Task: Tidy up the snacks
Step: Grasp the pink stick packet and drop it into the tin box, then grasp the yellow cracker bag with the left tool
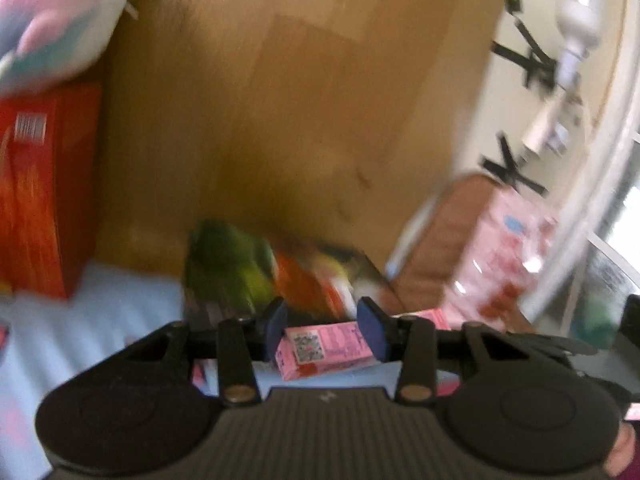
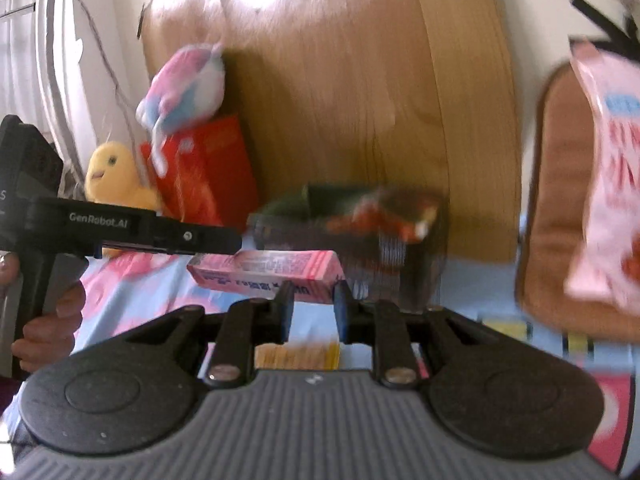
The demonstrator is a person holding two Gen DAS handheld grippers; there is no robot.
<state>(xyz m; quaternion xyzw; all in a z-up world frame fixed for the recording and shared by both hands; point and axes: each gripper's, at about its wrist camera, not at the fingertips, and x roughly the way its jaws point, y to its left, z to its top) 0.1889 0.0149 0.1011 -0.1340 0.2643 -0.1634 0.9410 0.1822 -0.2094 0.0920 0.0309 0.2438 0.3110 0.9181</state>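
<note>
**Pink snack box carried by both tongs toward the dark basket**

Left wrist view: the left tongs [image 1: 324,326] are seen clamped on one end of the pink box [image 1: 320,350], the basket [image 1: 280,276] just beyond.

Right wrist view: the right tongs [image 2: 311,310] are pinched narrow on the box's other end, its long axis crosswise. Green and orange packets sit in the basket; details are blurred.

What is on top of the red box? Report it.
A pink, white and blue plush toy sits on top of the red box. The toy covers the box's top face, so anything beneath it cannot be seen.
</note>
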